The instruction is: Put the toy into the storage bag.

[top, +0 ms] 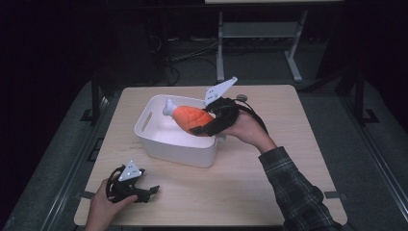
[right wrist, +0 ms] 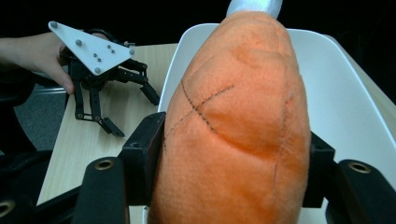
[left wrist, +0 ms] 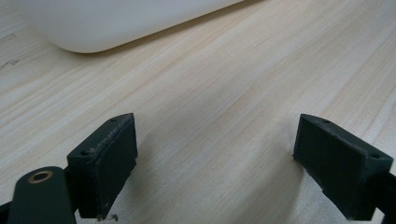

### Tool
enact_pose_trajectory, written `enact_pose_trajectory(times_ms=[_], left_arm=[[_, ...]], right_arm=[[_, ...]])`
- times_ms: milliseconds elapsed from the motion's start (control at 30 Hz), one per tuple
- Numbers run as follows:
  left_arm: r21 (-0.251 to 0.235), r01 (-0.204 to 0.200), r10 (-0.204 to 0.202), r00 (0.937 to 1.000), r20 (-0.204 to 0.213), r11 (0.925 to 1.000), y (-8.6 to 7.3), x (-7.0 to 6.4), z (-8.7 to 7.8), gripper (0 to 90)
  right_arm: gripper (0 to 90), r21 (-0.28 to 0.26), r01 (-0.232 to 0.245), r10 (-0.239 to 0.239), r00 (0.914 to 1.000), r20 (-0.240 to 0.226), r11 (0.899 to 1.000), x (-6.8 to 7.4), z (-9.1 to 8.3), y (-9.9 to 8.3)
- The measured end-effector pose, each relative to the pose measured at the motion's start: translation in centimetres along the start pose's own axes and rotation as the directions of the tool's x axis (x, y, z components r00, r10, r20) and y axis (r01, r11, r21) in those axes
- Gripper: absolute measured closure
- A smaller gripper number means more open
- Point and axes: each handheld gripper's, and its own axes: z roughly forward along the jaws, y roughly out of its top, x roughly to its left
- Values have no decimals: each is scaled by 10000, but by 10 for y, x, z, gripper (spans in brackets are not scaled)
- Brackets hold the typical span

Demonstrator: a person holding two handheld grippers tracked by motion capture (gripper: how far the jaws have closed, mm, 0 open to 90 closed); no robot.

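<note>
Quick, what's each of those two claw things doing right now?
Left gripper: open, holding nothing, low over the table.
Right gripper: closed on the plush drumstick, above the white bin.

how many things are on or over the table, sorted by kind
plush drumstick: 1
white bin: 1
handheld grippers: 2, the left gripper and the right gripper
total: 4
</note>
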Motion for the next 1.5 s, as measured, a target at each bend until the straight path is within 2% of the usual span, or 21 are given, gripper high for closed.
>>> enact_pose_trajectory(times_ms=[300,800,1233,1500], left_arm=[[4,-6,6,10000,-10,10000,0,0,0,126],[11,-12,12,10000,-13,10000,0,0,0,126],[12,-14,14,10000,-14,10000,0,0,0,126],[4,-3,3,10000,-5,10000,0,0,0,126]], right_arm=[[374,319,150,-139,9993,-358,9994,-5,24,11],[368,849,498,-432,9960,-783,9951,-3,60,22],[323,1033,489,-397,9952,-892,9934,-5,67,21],[309,756,441,-374,9955,-876,9962,-4,64,23]])
